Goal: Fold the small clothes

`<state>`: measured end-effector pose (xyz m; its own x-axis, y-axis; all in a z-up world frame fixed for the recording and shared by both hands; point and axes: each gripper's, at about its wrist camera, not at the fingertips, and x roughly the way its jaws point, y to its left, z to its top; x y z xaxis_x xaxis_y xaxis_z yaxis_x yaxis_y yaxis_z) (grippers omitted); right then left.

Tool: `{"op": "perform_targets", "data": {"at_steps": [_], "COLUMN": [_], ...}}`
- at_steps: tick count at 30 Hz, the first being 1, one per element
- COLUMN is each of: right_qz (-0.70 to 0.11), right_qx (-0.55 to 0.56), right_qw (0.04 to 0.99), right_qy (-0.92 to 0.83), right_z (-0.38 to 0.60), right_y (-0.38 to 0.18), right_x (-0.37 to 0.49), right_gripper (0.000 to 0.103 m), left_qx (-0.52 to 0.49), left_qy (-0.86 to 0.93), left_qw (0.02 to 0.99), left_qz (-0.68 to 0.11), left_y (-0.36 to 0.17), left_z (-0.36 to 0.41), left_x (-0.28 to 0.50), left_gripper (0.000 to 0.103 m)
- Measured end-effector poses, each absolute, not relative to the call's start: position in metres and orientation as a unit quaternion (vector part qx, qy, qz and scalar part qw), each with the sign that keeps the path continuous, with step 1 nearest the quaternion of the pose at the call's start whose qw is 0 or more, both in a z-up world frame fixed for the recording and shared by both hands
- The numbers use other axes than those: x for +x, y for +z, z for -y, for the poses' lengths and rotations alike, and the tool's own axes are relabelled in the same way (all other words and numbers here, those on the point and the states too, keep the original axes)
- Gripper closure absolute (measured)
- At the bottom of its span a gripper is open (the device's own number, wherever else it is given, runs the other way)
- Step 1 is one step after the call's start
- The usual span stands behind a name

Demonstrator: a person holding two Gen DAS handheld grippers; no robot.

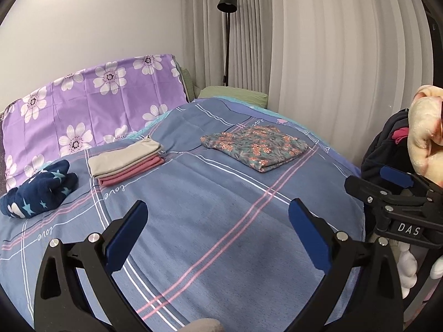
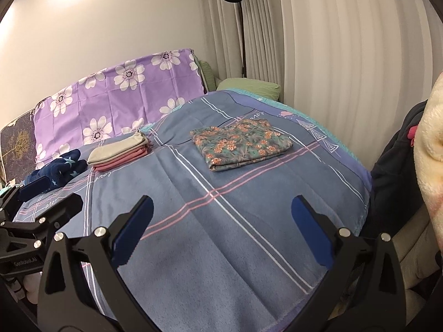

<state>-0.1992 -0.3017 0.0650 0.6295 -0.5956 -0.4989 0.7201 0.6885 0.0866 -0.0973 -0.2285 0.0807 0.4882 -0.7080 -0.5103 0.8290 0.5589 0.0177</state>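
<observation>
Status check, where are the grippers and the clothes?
Left gripper open, empty. Right gripper open, empty. Floral cloth folded on bed. Nothing blocking.

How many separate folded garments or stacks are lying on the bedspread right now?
3: a floral folded garment toward the far right, a beige-and-pink folded stack left of it, and a navy star-print bundle at the far left edge. More clothes may sit off-frame at right.

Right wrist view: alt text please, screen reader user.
Open right gripper hovers empty above a blue plaid bedspread. Beyond it lie a folded floral garment, a beige-and-pink folded stack and a navy star-print item; the left gripper shows at left.
</observation>
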Motion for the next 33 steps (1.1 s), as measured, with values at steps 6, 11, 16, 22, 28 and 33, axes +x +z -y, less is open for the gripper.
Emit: {"op": "perform_targets", "data": {"at_steps": [6,11,16,22,28,33], "right_qz": [-0.224,-0.227,-0.229,-0.236,-0.240,-0.244], "right_qx": [0.147,0.154,0.156,0.156,0.157,0.158], "right_qw": [0.890,0.889,0.887,0.887,0.885,0.884], "right_qy": [-0.368,-0.368,-0.370,-0.366,-0.366,-0.367], "right_z": [0.306,0.311,0.315,0.317,0.319,0.320], "right_y": [0.063,0.061,0.059,0.056,0.054,0.052], "right_x": [-0.200,-0.198,-0.196,-0.191,-0.188,-0.187], "right_gripper": [0.002,0.002,0.002,0.002,0.002,0.002], "left_qx": [0.140,0.141,0.144,0.146,0.146,0.147], "left_qy": [-0.448,-0.447,-0.447,-0.445,-0.443,-0.442], "left_qw": [0.853,0.853,0.851,0.849,0.849,0.848], "left_qz": [-0.227,-0.229,-0.237,-0.243,-0.247,-0.252], "left_y": [0.080,0.079,0.075,0.073,0.070,0.067], "left_z": [0.230,0.232,0.234,0.235,0.237,0.237], "left_x": [-0.103,-0.103,-0.101,-0.097,-0.094,-0.092], "left_gripper": [0.001,0.001,0.001,0.001,0.001,0.001]}}
